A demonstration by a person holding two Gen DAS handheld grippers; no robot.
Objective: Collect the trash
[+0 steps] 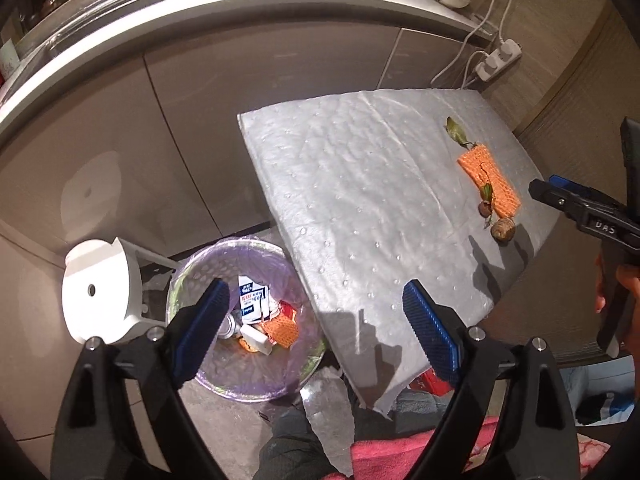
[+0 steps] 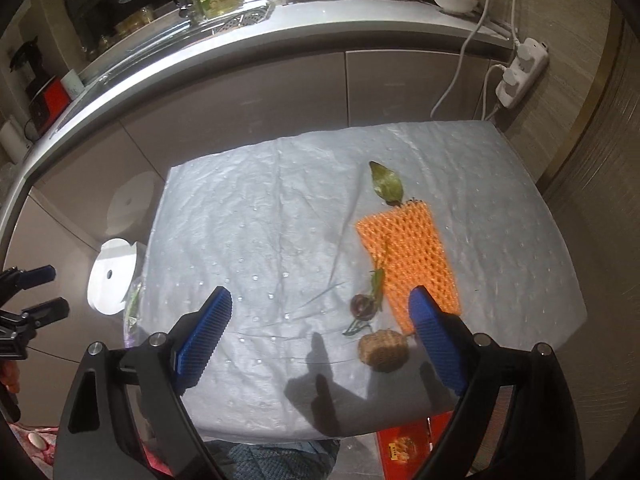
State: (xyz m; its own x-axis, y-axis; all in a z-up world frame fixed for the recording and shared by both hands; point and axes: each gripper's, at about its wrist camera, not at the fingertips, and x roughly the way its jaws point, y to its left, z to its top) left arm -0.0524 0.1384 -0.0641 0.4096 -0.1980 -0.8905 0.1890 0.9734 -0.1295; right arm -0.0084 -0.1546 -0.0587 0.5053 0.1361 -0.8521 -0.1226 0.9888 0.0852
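The left gripper (image 1: 312, 320) hangs over the trash bin (image 1: 248, 384) on the floor beside the desk (image 1: 340, 184), its jaws spread wide and nothing between them. Inside the bin lie a printed packet (image 1: 253, 298), a piece of orange foam net (image 1: 283, 331) and other scraps, so this looks like the end of a drop: that hand seems to be done with its load.

The right gripper (image 2: 320, 332) is over the desk, released and empty. Still on the white cover are the trash pieces left to collect: an orange foam net (image 2: 412, 252), a dry leaf (image 2: 386, 182) at its far end, a small dark stem piece (image 2: 362, 306) and a brown nut shell (image 2: 383, 350) just inside the right-hand jaw.

The next move probably falls to the right gripper: lower over the nut shell or the stem piece, centre it between the pads, and close. The shell is round and may roll aside; the net is light and flat, so it wants a pinch at an edge.
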